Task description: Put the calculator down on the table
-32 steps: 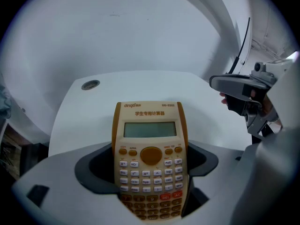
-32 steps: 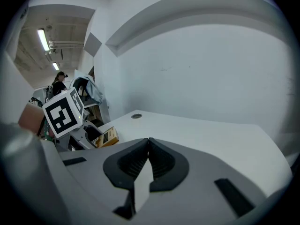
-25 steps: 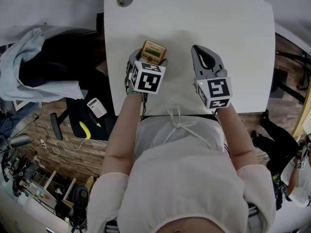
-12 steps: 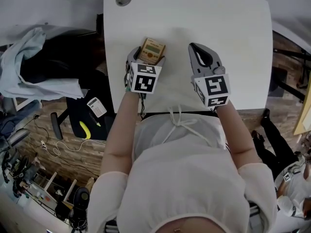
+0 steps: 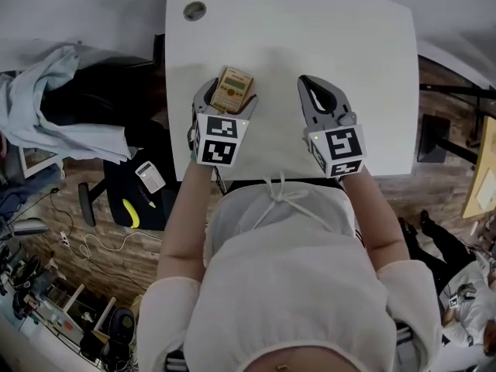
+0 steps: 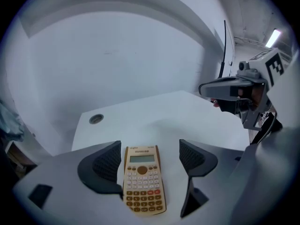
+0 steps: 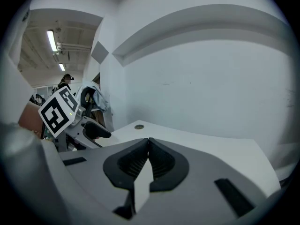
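Observation:
The tan calculator lies flat on the white table, keys up. My left gripper stands open around it. In the left gripper view the calculator sits close to the left jaw, with a clear gap of table between it and the right jaw; the left gripper does not clamp it. My right gripper hovers over the table to the right of the calculator, shut with nothing in it. In the right gripper view its pads meet along one line at the right gripper.
A round cable grommet sits in the table's far left corner. Left of the table a dark chair holds a pale cloth. A bag, cables and a second small calculator lie on the floor below it.
The left jaws now stand a little wider around the calculator, which rests on the table. Both grippers sit slightly nearer the table's front edge. The right gripper stays shut.

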A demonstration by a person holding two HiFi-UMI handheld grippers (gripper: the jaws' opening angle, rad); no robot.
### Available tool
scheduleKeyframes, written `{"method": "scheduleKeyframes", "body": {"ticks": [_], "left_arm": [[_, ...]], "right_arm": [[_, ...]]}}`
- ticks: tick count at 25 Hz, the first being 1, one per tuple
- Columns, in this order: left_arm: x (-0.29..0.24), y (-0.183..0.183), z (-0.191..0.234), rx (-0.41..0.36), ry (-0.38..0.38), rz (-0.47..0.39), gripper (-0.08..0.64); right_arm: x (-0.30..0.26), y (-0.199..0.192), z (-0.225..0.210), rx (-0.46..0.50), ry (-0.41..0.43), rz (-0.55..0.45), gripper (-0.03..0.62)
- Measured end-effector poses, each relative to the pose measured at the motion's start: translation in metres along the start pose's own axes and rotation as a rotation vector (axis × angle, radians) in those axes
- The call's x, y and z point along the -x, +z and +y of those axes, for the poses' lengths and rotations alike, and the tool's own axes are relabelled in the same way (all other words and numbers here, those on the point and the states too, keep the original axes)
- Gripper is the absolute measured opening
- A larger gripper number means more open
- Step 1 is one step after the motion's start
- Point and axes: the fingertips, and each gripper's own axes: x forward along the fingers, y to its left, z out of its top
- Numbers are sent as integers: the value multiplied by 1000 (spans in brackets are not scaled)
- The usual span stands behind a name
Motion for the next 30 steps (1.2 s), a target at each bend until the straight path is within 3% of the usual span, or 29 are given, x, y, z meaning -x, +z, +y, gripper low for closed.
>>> {"method": "scheduleKeyframes", "body": {"ticks": [4,5,6,7,12,22,30], "left_arm": [[30,32,-11,-22,5,-101,391],[39,41,-10,-27,29,-142,342],[49,51,-8,-31,58,-187,220],[59,60,-6,-32,82,-232,143],[105,102,-6,9,87,-420,50],[171,163,-35,-105,28,-684,18],[187,168,-51,-116,-31,-683,18]], "right_arm": [[21,24,-5,17,-3,-52,5],[26,30,-6,21,-7,-63,5],[31,36,-8,24,-11,-74,5],[35,41,-8,27,-14,-85,5],[57,66,-10,45,-22,-141,5],[97,111,-16,26,23,-305,5],[118,128,-26,68,9,-373,2]]}}
